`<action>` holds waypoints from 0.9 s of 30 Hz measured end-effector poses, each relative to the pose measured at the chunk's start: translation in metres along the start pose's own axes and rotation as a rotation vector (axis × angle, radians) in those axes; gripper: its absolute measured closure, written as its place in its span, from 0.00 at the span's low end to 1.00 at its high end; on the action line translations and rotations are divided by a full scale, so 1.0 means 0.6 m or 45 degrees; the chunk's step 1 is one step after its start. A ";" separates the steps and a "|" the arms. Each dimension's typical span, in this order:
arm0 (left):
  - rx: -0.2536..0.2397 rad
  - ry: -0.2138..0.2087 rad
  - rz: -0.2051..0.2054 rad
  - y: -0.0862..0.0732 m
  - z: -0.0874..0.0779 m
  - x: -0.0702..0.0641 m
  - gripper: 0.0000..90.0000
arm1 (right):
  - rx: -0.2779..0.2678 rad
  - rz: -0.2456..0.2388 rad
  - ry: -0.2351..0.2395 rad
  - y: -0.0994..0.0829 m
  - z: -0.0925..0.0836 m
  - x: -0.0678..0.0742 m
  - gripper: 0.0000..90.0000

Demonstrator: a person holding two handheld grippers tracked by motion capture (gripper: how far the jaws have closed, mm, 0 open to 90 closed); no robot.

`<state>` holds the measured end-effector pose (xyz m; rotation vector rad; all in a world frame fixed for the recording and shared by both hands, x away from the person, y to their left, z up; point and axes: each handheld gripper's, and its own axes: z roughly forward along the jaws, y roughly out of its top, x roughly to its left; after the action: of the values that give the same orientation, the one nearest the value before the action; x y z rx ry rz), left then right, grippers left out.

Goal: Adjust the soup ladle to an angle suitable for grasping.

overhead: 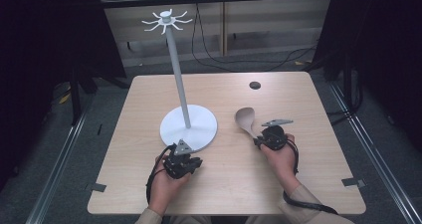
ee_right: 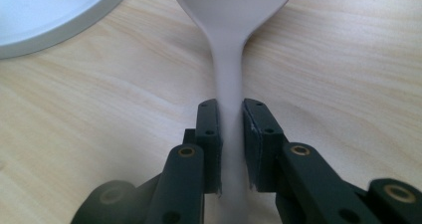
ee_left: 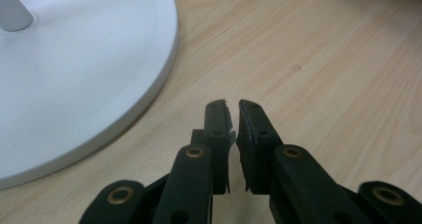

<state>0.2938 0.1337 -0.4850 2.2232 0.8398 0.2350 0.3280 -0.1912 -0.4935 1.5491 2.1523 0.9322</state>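
Jaws of the right gripper [ee_right: 230,115] are clamped on the handle of a pale wooden spoon [ee_right: 230,45]; the two black pads press against the narrow neck of the handle from either side, with the handle running straight between them. No earlier position can be compared, but the grip looks firm, with no gap left at either pad. From above, the spoon [overhead: 246,119] lies flat on the bench [overhead: 298,184], its bowl pointing away from the person and slightly toward the stand, its handle reaching back into the right gripper [overhead: 259,137], which the right hand [overhead: 281,152] holds low over the wood.

Jaws of the left gripper [ee_left: 233,109] are together, with only a thin slit between the pads and nothing in it. They hover over bare wood just beside the rim of the round white base of a hanging stand [ee_left: 74,84]. In the high view the left gripper [overhead: 186,157] sits at the near edge of that base [overhead: 199,129], held in the left hand [overhead: 166,181].

From the base a slim white pole [overhead: 179,79] rises upright to a ring of curved hooks [overhead: 166,21] at the top; every hook is bare. A small dark round hole [overhead: 255,85] sits near the far edge of the bench, well apart from the spoon.
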 end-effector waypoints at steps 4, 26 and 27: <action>-0.011 0.002 0.000 0.000 0.000 -0.001 0.92 | 0.005 0.002 -0.009 -0.004 0.007 -0.002 0.87; 0.004 -0.002 0.018 0.002 0.002 -0.006 0.91 | -0.044 -0.090 0.055 -0.066 -0.087 -0.052 0.96; 0.007 -0.002 0.015 0.002 0.002 -0.006 0.91 | -0.004 -0.111 0.054 -0.078 -0.094 -0.057 0.99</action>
<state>0.2919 0.1302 -0.4847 2.2333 0.8279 0.2372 0.2725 -0.2497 -0.4874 1.4336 2.2268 0.9474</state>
